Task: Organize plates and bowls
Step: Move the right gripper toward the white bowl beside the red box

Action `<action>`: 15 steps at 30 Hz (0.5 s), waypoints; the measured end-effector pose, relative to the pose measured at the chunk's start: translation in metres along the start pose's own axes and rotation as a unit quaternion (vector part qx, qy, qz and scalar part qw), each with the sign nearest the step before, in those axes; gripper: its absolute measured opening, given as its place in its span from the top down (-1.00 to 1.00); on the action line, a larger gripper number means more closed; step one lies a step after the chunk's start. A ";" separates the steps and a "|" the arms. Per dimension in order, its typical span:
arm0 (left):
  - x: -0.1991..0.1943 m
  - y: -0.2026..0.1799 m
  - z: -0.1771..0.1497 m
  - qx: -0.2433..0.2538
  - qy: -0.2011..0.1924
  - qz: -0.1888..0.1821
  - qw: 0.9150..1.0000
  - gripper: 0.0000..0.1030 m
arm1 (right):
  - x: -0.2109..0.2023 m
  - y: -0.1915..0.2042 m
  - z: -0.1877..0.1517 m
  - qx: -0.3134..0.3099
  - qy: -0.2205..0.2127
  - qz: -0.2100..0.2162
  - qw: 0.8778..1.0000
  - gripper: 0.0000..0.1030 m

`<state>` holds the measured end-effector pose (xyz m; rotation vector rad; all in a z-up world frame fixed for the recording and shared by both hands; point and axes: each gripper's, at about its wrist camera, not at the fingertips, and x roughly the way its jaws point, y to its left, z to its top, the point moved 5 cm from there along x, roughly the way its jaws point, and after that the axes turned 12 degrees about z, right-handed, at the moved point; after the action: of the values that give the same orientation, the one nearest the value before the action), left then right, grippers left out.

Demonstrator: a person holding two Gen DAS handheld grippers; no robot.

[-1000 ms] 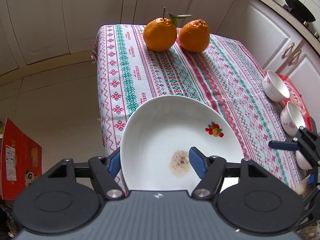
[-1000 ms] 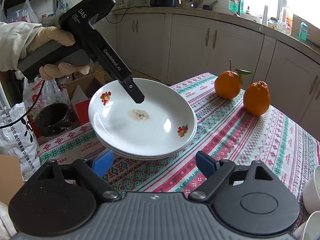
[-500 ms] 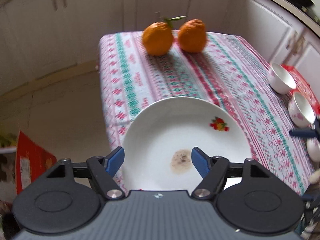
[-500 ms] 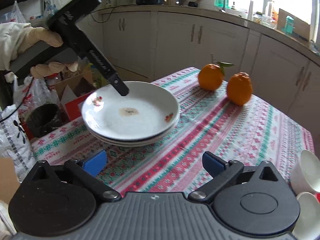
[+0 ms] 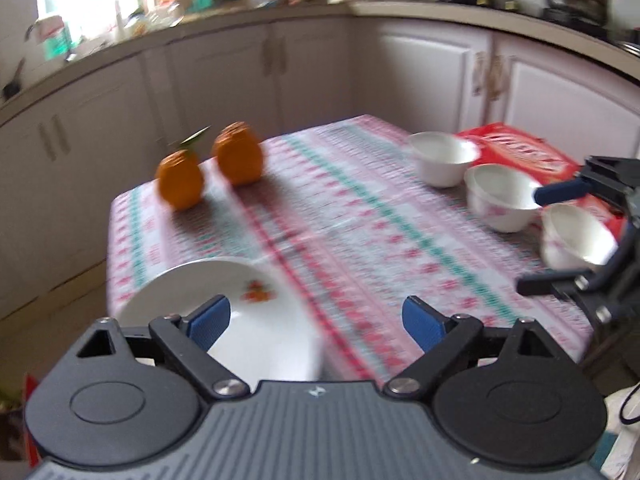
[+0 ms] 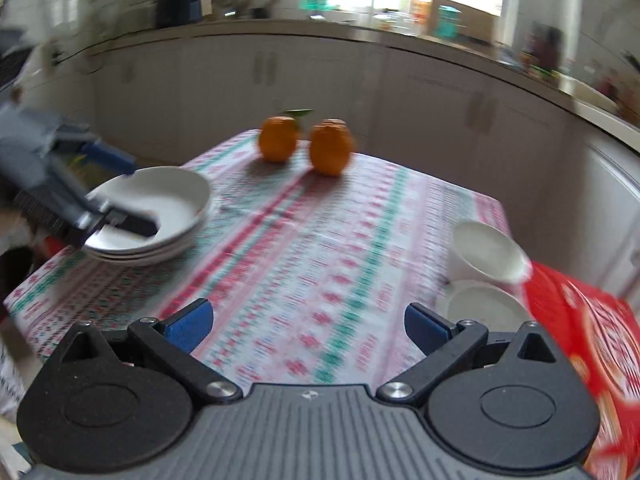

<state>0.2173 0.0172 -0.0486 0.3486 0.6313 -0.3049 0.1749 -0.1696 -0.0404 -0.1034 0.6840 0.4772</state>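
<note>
A stack of white plates (image 6: 160,216) with fruit prints sits at the table's near left corner; it also shows in the left wrist view (image 5: 256,320). My left gripper (image 5: 316,320) is open and empty, just right of the stack. Three white bowls (image 5: 500,196) stand at the right by a red box; two of them show in the right wrist view (image 6: 488,252). My right gripper (image 6: 308,320) is open and empty above the tablecloth, left of the bowls. Both views are motion-blurred.
Two oranges (image 5: 208,168) sit at the table's far end, also in the right wrist view (image 6: 308,144). A red box (image 6: 592,340) lies at the right edge behind the bowls. White kitchen cabinets (image 5: 420,72) surround the table.
My left gripper has opened wider and swung right, off the plate stack, toward the bowls. My right gripper has turned right, bringing the bowls and red box into view.
</note>
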 end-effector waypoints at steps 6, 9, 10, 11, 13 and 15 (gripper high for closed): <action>0.001 -0.079 -0.007 0.026 -0.016 -0.065 0.997 -0.80 | -0.040 -0.039 -0.030 0.057 -0.015 -0.056 0.997 -1.00; 0.001 -0.120 -0.009 0.057 -0.034 -0.094 0.993 -0.80 | -0.053 -0.058 -0.044 0.079 -0.017 -0.082 0.993 -1.00; 0.000 -0.131 -0.009 0.062 -0.038 -0.102 0.992 -0.80 | -0.058 -0.064 -0.048 0.085 -0.019 -0.089 0.992 -1.00; 0.000 -0.142 -0.010 0.066 -0.041 -0.113 0.991 -0.80 | -0.063 -0.069 -0.053 0.091 -0.019 -0.095 0.991 -1.00; 0.001 -0.162 -0.010 0.077 -0.051 -0.133 0.987 -0.80 | -0.071 -0.079 -0.062 0.103 -0.021 -0.104 0.989 -1.00; 0.001 -0.178 -0.009 0.085 -0.064 -0.148 0.983 -0.80 | -0.075 -0.087 -0.069 0.115 -0.021 -0.110 0.987 -1.00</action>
<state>0.1464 -0.1388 -0.0957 0.3957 0.5310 -0.6647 0.1244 -0.2924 -0.0519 0.0484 0.6736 0.1863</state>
